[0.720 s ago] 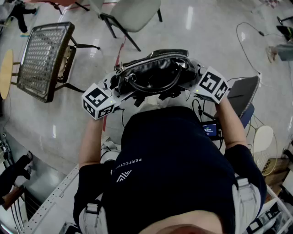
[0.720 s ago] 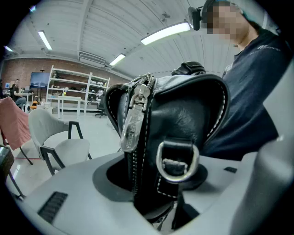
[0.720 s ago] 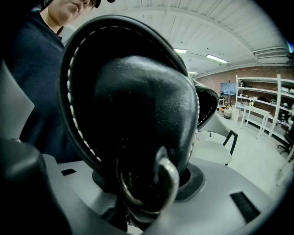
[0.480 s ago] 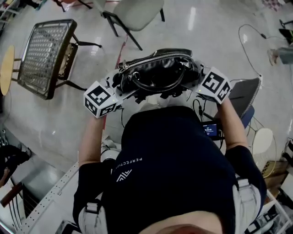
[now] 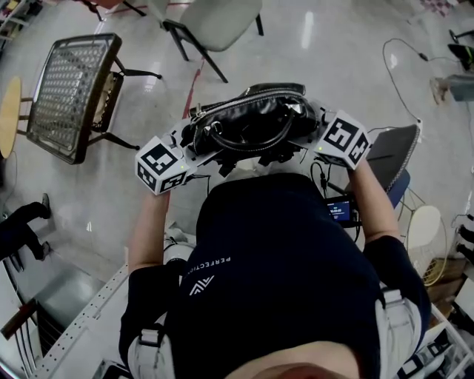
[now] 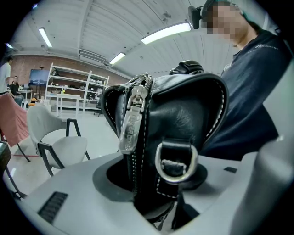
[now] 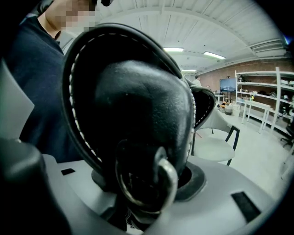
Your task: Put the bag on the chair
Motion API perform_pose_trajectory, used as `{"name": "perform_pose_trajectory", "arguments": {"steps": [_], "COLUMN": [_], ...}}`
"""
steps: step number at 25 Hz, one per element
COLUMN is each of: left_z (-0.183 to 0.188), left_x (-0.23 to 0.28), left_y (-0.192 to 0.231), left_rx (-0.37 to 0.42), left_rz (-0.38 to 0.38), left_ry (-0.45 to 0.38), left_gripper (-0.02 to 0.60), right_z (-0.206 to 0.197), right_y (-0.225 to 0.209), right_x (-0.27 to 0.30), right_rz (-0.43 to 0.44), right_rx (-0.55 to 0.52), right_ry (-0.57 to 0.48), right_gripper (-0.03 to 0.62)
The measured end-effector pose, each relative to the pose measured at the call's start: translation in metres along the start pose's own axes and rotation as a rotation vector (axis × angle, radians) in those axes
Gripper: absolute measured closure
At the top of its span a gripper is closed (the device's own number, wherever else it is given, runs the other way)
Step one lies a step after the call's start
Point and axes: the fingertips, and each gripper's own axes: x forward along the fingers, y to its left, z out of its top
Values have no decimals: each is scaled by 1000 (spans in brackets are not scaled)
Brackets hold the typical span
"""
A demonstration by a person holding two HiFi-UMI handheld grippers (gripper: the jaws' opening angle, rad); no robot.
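Note:
A black leather bag (image 5: 248, 122) with a zip and a loop handle hangs in the air in front of the person's chest, carried between both grippers. My left gripper (image 5: 195, 142) is shut on its left end, where a metal D-ring (image 6: 176, 163) and zip pull (image 6: 132, 120) show, the jaws (image 6: 156, 202) closing round the bag (image 6: 183, 110). My right gripper (image 5: 307, 127) is shut on the other end (image 7: 133, 114), gripping low on it (image 7: 138, 206). A white chair (image 5: 215, 22) stands on the floor beyond the bag and shows in both gripper views (image 6: 59, 147) (image 7: 213, 144).
A chair with a woven mesh seat (image 5: 70, 92) stands at the left beside a round wooden tabletop (image 5: 9, 118). A grey office chair (image 5: 396, 155) is close on the right. A cable (image 5: 400, 66) loops over the shiny floor. A shelf rail (image 5: 81, 318) runs at the lower left.
The bag and both grippers have stayed almost where they were, still gripped at both ends. A dark shape at the left edge of the head view has shifted upward.

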Motion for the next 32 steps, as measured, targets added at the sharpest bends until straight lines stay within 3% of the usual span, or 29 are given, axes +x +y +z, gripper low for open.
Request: {"name": "perform_pose_trajectory", "arguments": {"steps": [13,20,28,32], "left_z": [13,-1,3,4], "left_x": [-17,-25,-2,2], "left_y": [4,22,81,85], "left_rx": [76,37,-28,-31], "left_rz": [25,30,58,65], "left_ry": [-37,-28,6,4], "left_gripper": [350,350,350,349], "right_z": [23,24,22,22], "right_y": [3,-3,-67,-74], "right_x": [1,25,47,47], "right_rz": [-49,-31,26,27], "right_rx": [-15,14,53,47], "right_ry": [-49,-29,-12,-9], "right_gripper": [362,362,362,362]}}
